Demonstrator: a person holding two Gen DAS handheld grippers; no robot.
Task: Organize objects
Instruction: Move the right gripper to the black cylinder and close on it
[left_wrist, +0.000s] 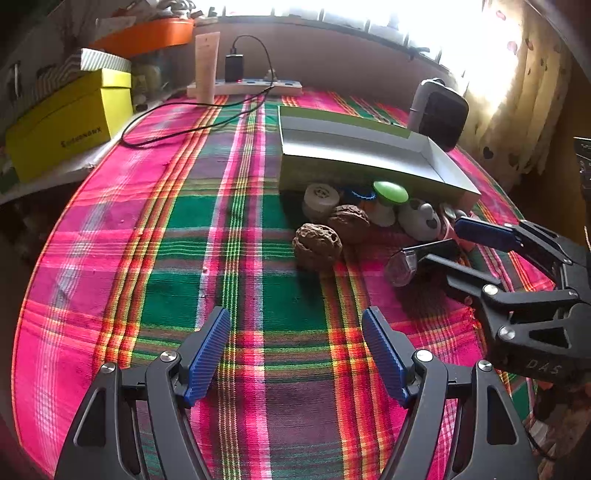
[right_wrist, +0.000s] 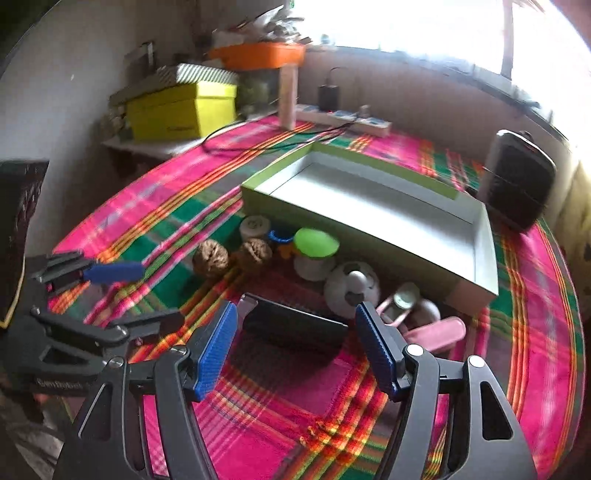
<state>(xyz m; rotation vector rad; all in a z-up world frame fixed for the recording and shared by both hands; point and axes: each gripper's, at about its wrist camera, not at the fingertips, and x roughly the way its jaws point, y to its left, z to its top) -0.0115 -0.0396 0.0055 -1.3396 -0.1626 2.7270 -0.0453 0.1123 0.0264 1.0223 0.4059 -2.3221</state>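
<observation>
Right claw (right_wrist: 293, 345) stands with its blue pads wide apart, nothing pressed between them; a dark flat object with a clear end (right_wrist: 291, 326) lies on the plaid cloth (right_wrist: 295, 398) just ahead of the tips, framed in the gap but ungripped; left claw (left_wrist: 295, 354) also gapes empty over bare cloth, well short of the clutter; two walnuts (left_wrist: 317, 245), a green-capped piece (left_wrist: 389, 194), a ball-patterned toy (right_wrist: 352, 290) and pink items (right_wrist: 436, 334) crowd the near wall of the shallow green box (right_wrist: 476, 243), whose inside holds nothing; whether the counter beneath the cloth is a table I cannot tell.
</observation>
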